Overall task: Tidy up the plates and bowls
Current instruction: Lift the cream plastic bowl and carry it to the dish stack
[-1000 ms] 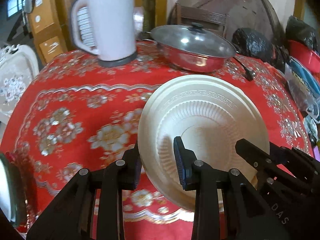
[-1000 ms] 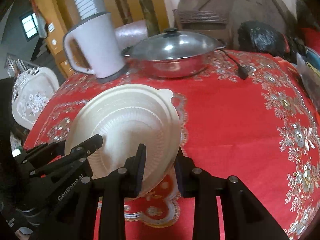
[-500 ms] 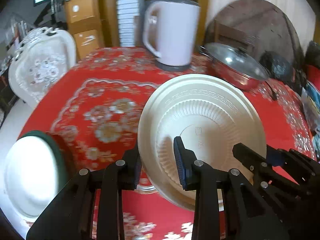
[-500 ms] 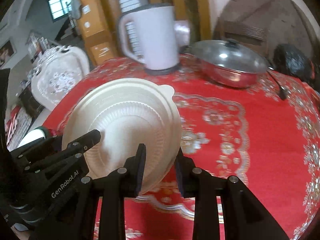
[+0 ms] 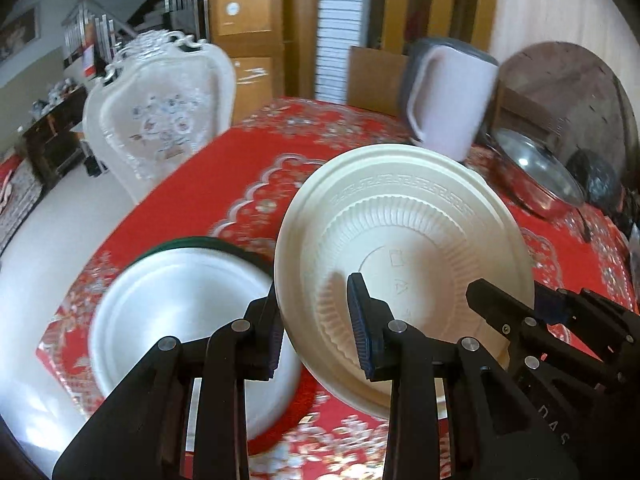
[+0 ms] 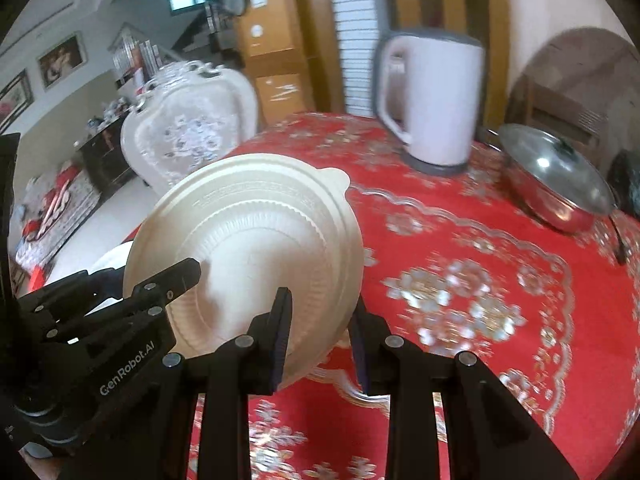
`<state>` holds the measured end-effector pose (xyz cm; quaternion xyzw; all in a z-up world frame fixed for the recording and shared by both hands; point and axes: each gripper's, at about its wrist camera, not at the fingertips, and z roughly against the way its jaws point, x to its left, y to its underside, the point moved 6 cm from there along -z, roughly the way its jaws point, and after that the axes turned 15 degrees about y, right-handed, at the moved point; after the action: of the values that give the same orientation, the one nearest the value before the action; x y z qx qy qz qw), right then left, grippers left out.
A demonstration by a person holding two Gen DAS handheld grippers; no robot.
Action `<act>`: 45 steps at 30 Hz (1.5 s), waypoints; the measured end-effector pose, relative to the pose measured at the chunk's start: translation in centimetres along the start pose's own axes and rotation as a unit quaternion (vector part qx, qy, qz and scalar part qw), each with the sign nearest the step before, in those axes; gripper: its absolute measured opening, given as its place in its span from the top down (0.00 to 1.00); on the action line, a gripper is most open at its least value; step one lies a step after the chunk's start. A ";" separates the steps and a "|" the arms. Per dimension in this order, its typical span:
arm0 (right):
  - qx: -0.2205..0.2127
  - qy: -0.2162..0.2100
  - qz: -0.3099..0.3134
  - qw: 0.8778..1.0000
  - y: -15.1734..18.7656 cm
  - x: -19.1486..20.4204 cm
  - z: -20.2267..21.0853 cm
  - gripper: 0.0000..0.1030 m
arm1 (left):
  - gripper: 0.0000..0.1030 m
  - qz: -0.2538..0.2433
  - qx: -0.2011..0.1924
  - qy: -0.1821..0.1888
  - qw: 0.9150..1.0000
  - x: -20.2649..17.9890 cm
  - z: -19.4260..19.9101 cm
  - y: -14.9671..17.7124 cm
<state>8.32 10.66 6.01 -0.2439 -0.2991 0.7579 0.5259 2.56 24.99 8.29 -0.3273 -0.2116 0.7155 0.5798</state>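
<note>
Bench point(image 5: 248, 184), red floral cloth: carries a kettle point(image 6: 436, 100), a lidded steel pan point(image 6: 556, 184), and near its edge a white plate point(image 5: 180, 312) lying flat on something dark green.

Cream plate point(image 5: 404, 264): held off the bench, tilted steeply, just right of and above the white plate. Its rim carries a small tab, seen in the right wrist view.

Left tool point(image 5: 316, 320): clamped on the cream plate's near-left rim. Right tool point(image 6: 320, 332): clamped on the opposite rim.

Step in hand, as I judge it: stacking the cream plate onto the white one. To do it well, level the plate first, centre it over the white plate, lower both tools together, let go only once it sits. Uneven release risks a skid off the bench edge.

Writing: "GenRobot.AI" on the left tool's body point(image 6: 124, 364). Small embossed marks at the cream plate's centre, unreadable.
</note>
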 end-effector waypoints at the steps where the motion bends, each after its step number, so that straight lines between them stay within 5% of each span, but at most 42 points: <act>1: -0.002 -0.002 0.005 1.000 -0.2 0.6 0.0 0.72 | 0.71 0.003 -0.002 -0.005 1.000 0.7 0.4 0.0; 19: 0.010 -0.051 0.092 0.994 0.0 11.3 -1.3 0.72 | 0.71 0.060 -0.001 -0.051 0.997 9.7 3.4 2.7; 45: 0.032 -0.052 0.122 0.991 1.7 14.0 -2.2 0.69 | 0.71 0.069 0.004 -0.062 0.996 11.4 3.1 4.5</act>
<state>4.19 23.82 2.48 -0.2221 -0.2699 0.8373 0.4203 -4.10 35.16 4.87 -0.2935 -0.2212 0.7737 0.5161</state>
